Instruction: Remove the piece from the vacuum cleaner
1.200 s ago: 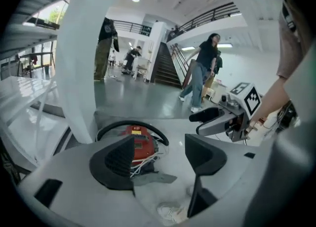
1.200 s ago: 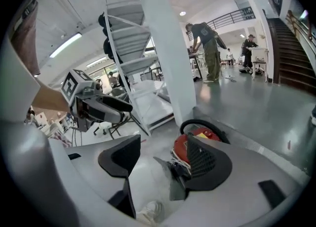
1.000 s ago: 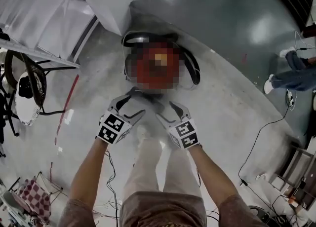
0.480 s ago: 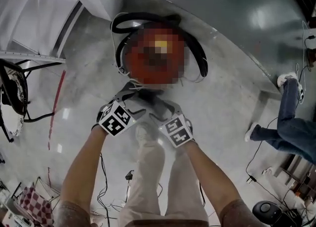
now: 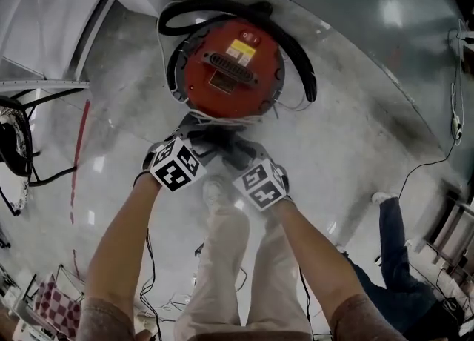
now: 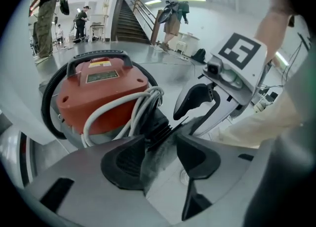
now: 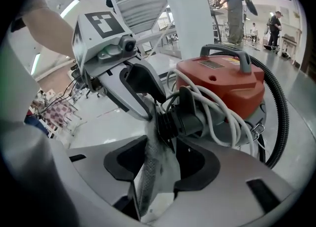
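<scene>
A red vacuum cleaner (image 5: 229,65) stands on the floor ahead of me, with a black hose (image 5: 296,58) curled round it. From its near side juts a black ribbed collar (image 7: 170,120), and a limp grey cloth piece (image 7: 155,164) hangs from it. My left gripper (image 5: 204,138) and right gripper (image 5: 231,150) meet at that collar from either side. In the left gripper view the cloth (image 6: 157,147) hangs between the closing jaws, with a gap on its right. In the right gripper view it nearly fills the closing jaws' gap.
A white cable (image 7: 217,117) is looped over the vacuum's front. A person's legs (image 5: 392,236) stand at the lower right, and thin cords (image 5: 422,169) trail over the floor there. A metal frame (image 5: 37,80) and a black-wheeled object (image 5: 15,139) are at the left.
Both grippers have moved forward and together onto the vacuum's near side, and their jaws have narrowed round the cloth piece. The bystander at the right has walked toward the lower right.
</scene>
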Available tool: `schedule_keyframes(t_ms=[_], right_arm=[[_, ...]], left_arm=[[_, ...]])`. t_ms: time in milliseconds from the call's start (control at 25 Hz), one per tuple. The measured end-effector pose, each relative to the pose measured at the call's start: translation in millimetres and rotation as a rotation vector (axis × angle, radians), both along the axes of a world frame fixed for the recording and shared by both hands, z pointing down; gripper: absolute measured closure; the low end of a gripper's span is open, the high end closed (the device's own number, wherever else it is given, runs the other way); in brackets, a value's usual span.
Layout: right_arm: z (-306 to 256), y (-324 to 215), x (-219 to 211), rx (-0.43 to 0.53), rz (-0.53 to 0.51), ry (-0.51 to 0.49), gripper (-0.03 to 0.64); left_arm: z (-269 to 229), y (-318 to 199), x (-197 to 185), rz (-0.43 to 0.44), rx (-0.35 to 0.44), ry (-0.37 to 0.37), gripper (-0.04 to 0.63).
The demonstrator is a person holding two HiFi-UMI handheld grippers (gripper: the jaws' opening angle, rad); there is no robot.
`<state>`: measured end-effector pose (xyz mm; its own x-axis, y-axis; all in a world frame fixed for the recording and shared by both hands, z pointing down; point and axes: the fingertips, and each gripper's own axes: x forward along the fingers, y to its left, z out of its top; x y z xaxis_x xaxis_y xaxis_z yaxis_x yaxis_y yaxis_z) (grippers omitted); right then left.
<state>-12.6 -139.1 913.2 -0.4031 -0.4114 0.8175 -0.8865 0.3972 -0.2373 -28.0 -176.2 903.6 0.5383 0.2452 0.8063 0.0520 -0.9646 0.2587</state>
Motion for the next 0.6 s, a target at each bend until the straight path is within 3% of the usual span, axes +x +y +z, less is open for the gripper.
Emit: schedule_keyframes(t_ms=[200,400,600], right_arm=[[0.9,-1.0,-4.0,-0.014,-0.018,-0.011,0.508],[0.8,-0.5,-1.3,-0.012,0.002,-0.002,0.517],[1.9,-1.1,-4.8,-0.009,0.025,0.01,0.539]], left_arm=[[2.0,2.4,-0.5,0.018,-0.02,0.002,0.431],[1.8,5.2,-0.7,0.018,-0.017,-0.008,0.46],[3.3,9.0,-11.8,-0.035,-0.09,-0.019,0.48]])
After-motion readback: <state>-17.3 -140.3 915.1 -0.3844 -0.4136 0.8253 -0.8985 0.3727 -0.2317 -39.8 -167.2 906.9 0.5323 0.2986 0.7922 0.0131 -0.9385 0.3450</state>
